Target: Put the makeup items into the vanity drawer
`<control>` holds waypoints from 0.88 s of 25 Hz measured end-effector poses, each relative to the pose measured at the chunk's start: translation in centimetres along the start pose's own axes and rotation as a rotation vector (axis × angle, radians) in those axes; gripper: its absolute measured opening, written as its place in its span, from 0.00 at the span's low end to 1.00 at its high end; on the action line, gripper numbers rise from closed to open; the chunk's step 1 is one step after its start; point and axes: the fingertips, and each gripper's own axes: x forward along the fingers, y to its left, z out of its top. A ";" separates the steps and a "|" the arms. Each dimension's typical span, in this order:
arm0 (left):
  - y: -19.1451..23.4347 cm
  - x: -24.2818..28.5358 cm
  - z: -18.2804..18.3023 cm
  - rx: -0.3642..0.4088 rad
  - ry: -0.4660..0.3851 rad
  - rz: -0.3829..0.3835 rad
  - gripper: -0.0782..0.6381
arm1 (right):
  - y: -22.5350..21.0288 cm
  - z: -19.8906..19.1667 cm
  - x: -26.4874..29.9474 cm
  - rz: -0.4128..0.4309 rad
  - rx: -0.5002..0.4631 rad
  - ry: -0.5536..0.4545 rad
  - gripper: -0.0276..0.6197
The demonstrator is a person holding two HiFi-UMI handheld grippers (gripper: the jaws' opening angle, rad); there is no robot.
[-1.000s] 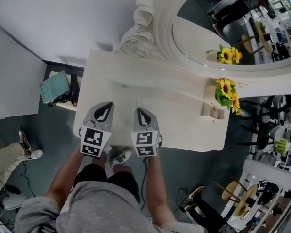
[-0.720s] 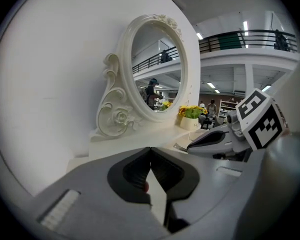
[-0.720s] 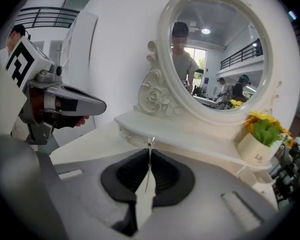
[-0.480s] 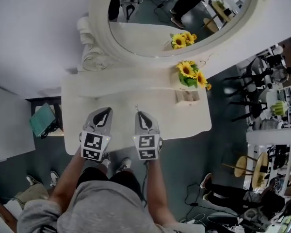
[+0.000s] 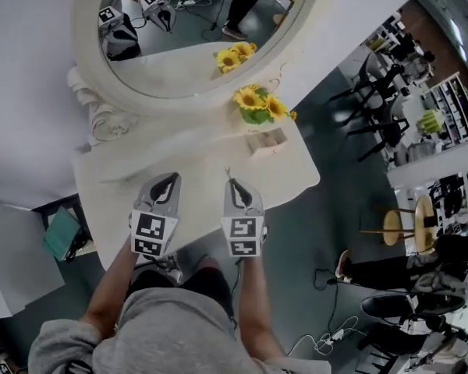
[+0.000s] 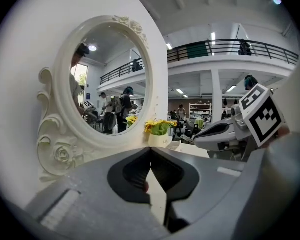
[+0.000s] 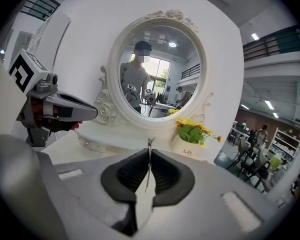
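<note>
A white vanity table with an oval mirror stands ahead of me. No drawer front shows in any view. Side by side above the table's front edge, my two grippers hang in the air. My left gripper is shut at the tips; a small reddish patch shows behind its pads and I cannot tell what it is. My right gripper is shut on a thin metal tool whose tip sticks out past the jaws. Each gripper also shows in the other's view: right gripper, left gripper.
A pot of sunflowers and a small open box stand at the table's back right, under the mirror. A low shelf with a green book is left of the table. Chairs and a round stool stand on the floor to the right.
Both grippers have risen together above the table. The head view has swung so more of the mirror shows. The thin tool stays in the right jaws.
</note>
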 end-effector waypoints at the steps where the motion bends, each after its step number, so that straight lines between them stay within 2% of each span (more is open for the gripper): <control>1: -0.7 0.4 0.3 0.007 -0.005 -0.018 0.12 | -0.8 -0.2 -0.4 -0.019 0.006 0.001 0.07; 11: -5.9 5.4 2.8 0.050 -0.029 -0.130 0.12 | -8.6 -2.2 -2.3 -0.150 0.045 0.013 0.07; 22: -9.6 13.7 5.3 0.059 -0.021 -0.142 0.12 | -17.0 -2.9 1.3 -0.133 0.050 0.029 0.07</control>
